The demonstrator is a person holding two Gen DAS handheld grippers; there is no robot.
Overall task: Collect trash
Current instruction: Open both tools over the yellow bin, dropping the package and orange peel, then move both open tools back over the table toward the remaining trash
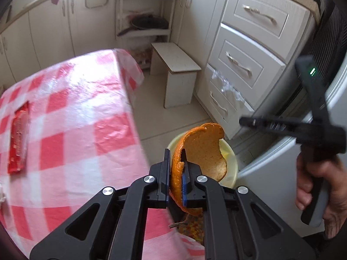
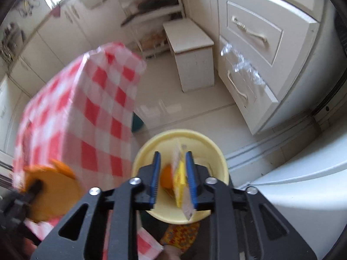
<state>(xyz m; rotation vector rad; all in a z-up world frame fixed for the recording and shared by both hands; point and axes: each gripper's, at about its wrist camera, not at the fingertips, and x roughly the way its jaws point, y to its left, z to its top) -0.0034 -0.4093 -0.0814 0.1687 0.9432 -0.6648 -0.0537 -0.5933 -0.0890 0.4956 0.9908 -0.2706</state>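
Note:
My left gripper (image 1: 176, 155) is shut on a large orange peel (image 1: 201, 147) and holds it past the table's edge, above a pale yellow bin (image 1: 229, 164) on the floor. The peel also shows blurred in the right wrist view (image 2: 49, 192). My right gripper (image 2: 172, 159) is open right over the yellow bin (image 2: 151, 149). A yellow and clear wrapper (image 2: 181, 177) hangs between its fingers against the right pad. Orange peel (image 2: 166, 178) lies in the bin. A red wrapper (image 1: 19, 138) lies on the checkered tablecloth (image 1: 76, 112).
White drawers (image 1: 245, 54) with a clear plastic bag (image 1: 227, 86) on a handle stand at the right. A small white stool (image 1: 175, 73) sits on the tiled floor beyond the table. A white appliance (image 2: 303, 186) stands beside the bin.

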